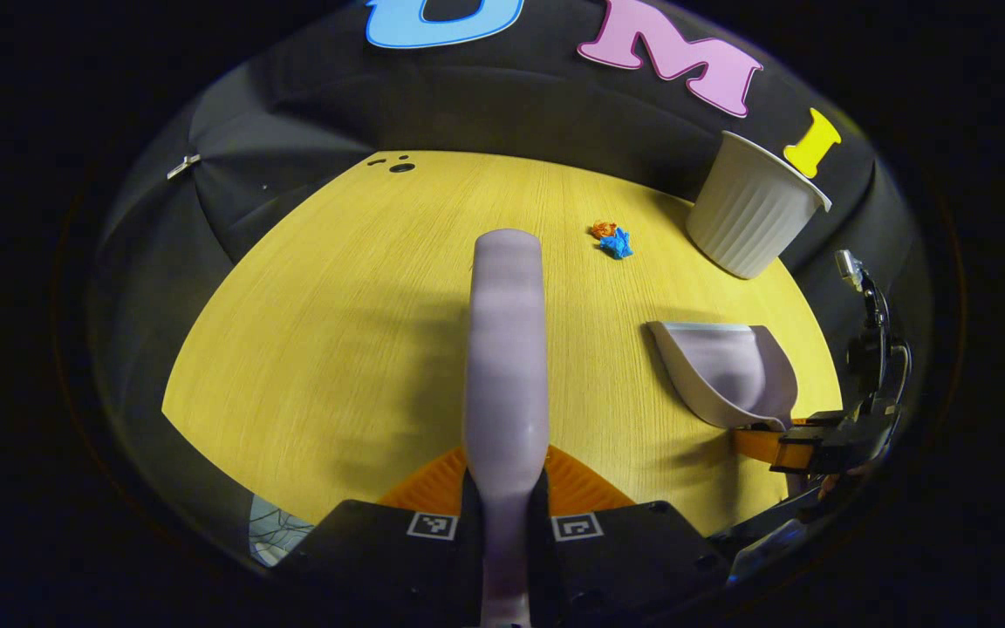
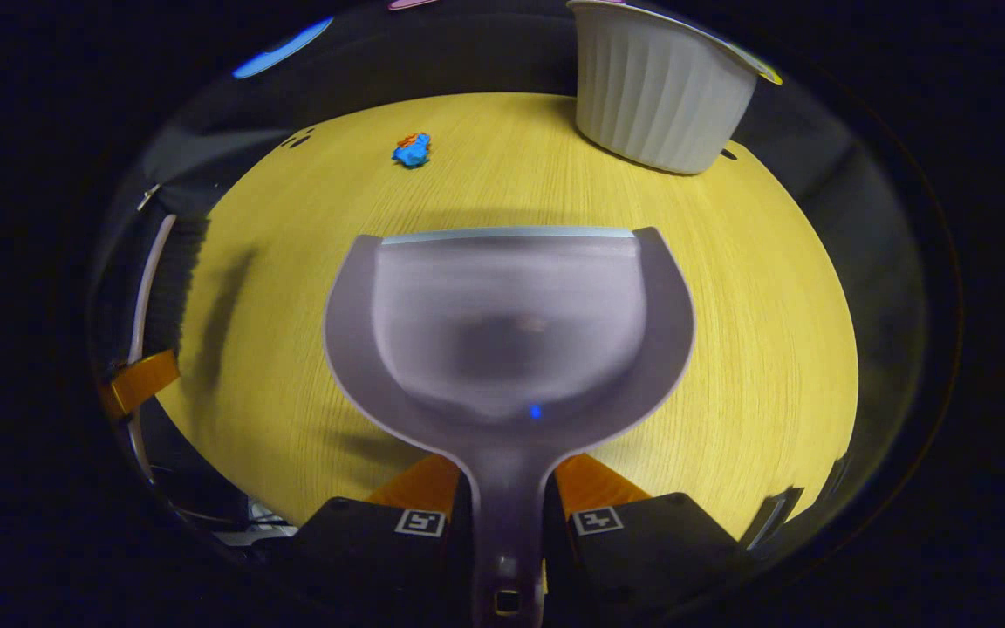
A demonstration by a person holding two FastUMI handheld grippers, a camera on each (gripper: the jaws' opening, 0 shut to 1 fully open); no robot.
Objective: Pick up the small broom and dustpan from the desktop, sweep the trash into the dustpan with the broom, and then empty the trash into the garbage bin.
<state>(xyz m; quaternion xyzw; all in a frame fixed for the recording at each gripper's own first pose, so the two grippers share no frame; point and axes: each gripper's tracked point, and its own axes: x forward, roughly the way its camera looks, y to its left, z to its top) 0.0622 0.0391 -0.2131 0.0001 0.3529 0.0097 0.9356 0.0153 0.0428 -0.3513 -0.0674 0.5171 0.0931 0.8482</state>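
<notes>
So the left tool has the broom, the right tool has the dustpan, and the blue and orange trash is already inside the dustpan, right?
Not quite. The left tool does hold the broom and the right tool the dustpan, but the blue and orange trash lies on the desktop beyond the dustpan, left of the garbage bin. The right gripper view shows the pan empty.

The left gripper [image 1: 505, 510] clamps the broom [image 1: 506, 349] by its handle above the table [image 1: 311, 331]. To the right, the right gripper [image 1: 816, 449] holds the dustpan [image 1: 725, 371]. Farther off, the trash [image 1: 612, 239] lies near the bin [image 1: 751, 209].
</notes>
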